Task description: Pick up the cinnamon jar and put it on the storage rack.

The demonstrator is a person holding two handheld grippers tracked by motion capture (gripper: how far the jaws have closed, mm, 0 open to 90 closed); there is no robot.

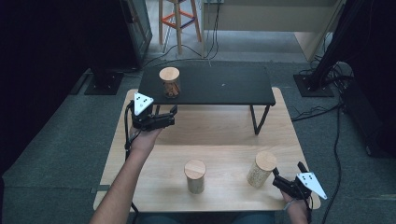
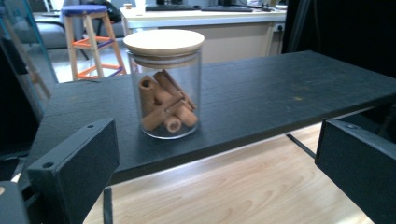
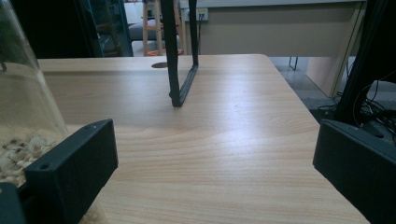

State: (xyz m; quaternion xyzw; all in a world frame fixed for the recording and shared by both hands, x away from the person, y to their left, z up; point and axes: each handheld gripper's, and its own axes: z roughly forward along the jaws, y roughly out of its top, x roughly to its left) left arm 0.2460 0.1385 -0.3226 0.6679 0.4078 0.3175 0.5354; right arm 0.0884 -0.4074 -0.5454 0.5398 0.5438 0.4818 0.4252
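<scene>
A: What is the left gripper [image 1: 164,115] doing?
B: Hanging released just short of the shelf [image 1: 219,88]; the jar [image 1: 170,82] is standing at its twelve o'clock.

A: And the right gripper [image 1: 279,176]?
B: Resting released, the pale jar [image 1: 261,169] sitting at its ten o'clock.

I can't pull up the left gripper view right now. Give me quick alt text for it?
A glass jar with a flat wooden lid, partly filled with brown tube-shaped sticks, stands on a black raised shelf straight ahead of the left gripper. The gripper's two black jaws stand wide open, short of the jar, over the light wooden table.
</scene>
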